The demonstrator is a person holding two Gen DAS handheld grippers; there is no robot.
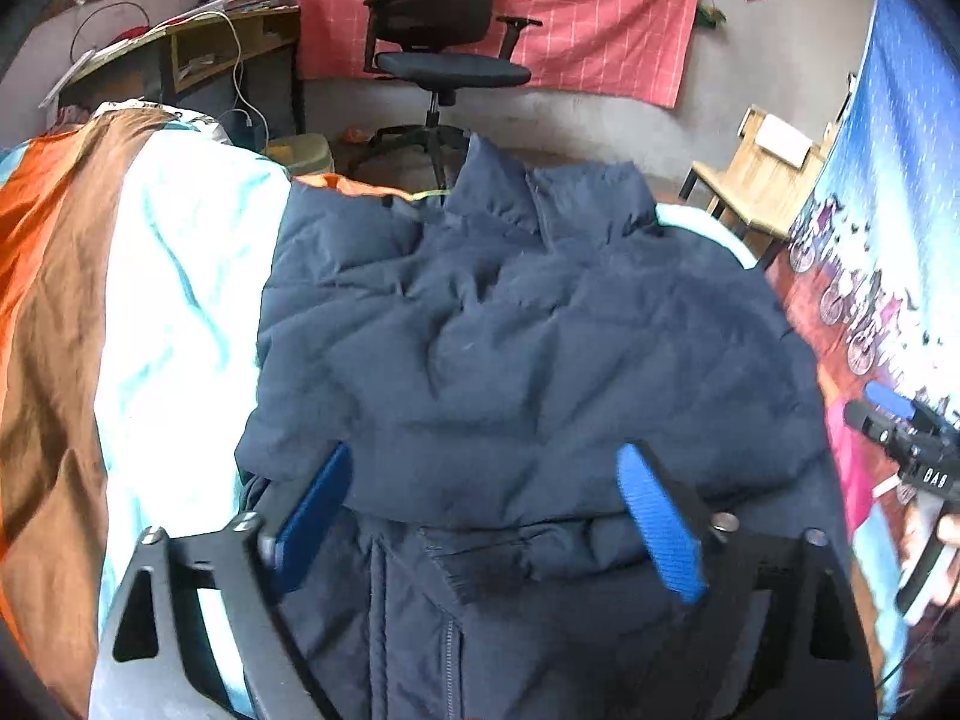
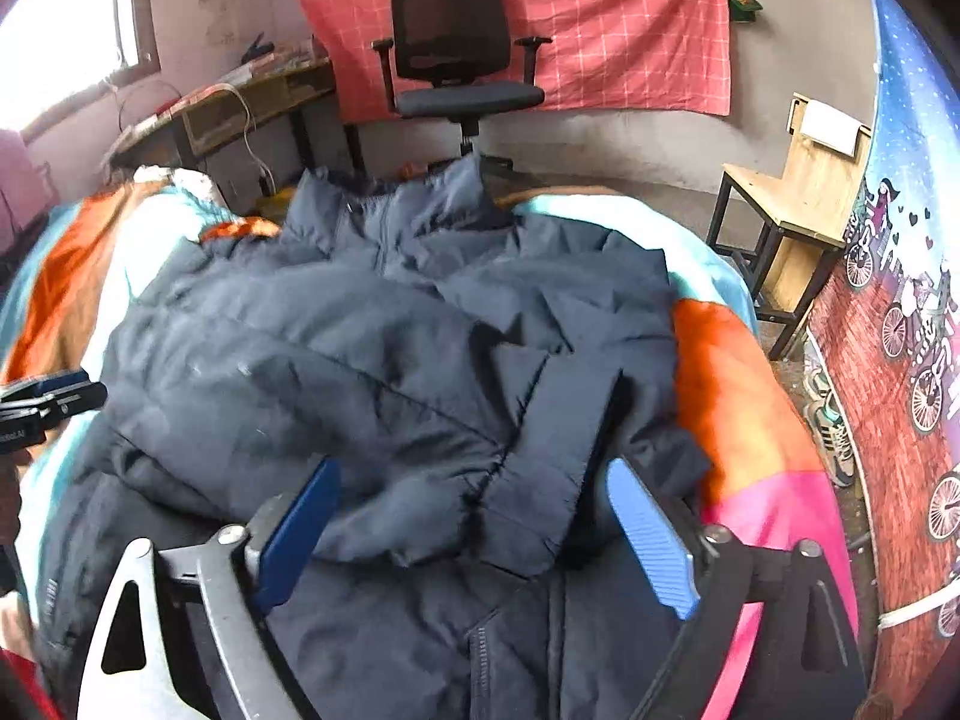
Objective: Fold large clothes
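On the bed, spread over a striped bedcover of orange, brown, pale turquoise and pink cloth (image 1: 150, 324): one large navy-blue quilted puffer jacket (image 1: 510, 348), front zip uppermost, collar at the far end toward the room, hem at the near end under both cameras. Long axis runs away from the jaws, collar to hem. Both sleeves lie folded across the chest; in the right wrist view a flat dark sleeve cuff (image 2: 558, 432) rests just ahead of the right jaws.

Left gripper (image 1: 486, 516), blue-padded, black frame: jaws wide apart, nothing clamped; jacket cloth lies below and between them without being pressed. Hovers over the near left part of the garment.

Right gripper (image 2: 474, 534), same make: jaws wide apart, nothing clamped. Hovers over the near right part, folded sleeve end directly below.

Judgement: sleeve folds look finished; the remaining step is likely a lengthwise fold, hem brought up toward collar. Both hands stand about equally near the hem, one per side, so a two-handed lift suits. Padded cloth is bulky and may spring open.

Containers: none holding anything on the bed.

Surroundings: black mesh office chair (image 2: 462, 60) before a red checked wall cloth (image 2: 600, 12); small wooden chair (image 2: 798, 192) at right; cluttered desk tabletop (image 1: 198, 30) at left.
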